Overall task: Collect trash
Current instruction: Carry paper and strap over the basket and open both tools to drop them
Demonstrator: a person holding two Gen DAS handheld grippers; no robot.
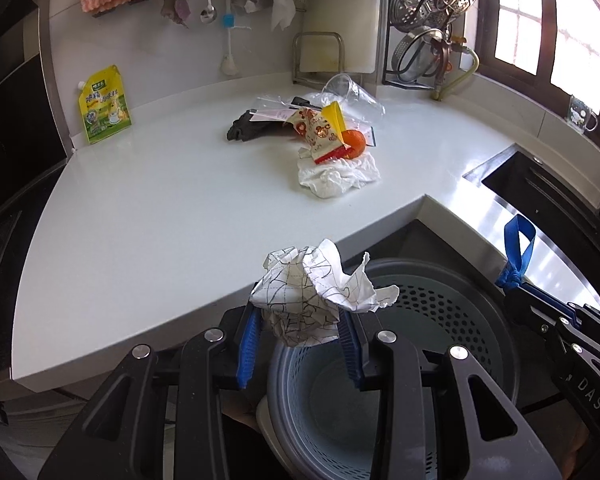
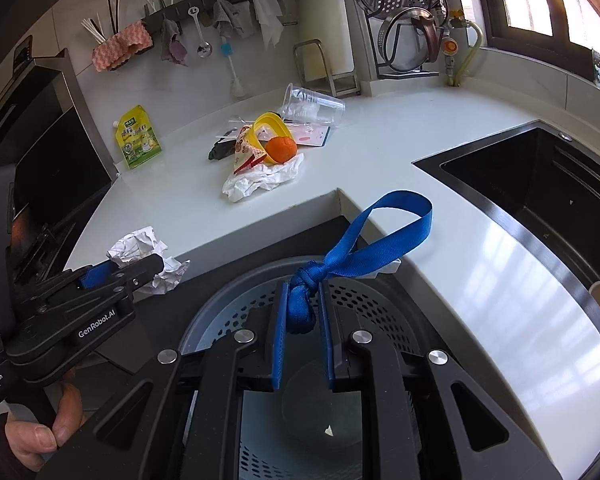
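Because both loads hang over the bin [image 1: 452,312], ready to drop, left gripper [image 1: 300,344] clamps crumpled paper [image 1: 316,292]; right gripper [image 2: 302,332] pinches a knotted blue ribbon [image 2: 364,248]; remaining trash [image 1: 324,140] lies at twelve o'clock on the table [image 1: 160,208].

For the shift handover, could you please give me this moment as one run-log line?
left tool: shut on crumpled paper | right tool: shut on blue ribbon | both over bin | trash pile remains on counter

Both wrist cameras look forward and down from just above the perforated bin [image 1: 440,312], facing the countertop [image 1: 160,200] corner; the right one perhaps sits slightly farther right.
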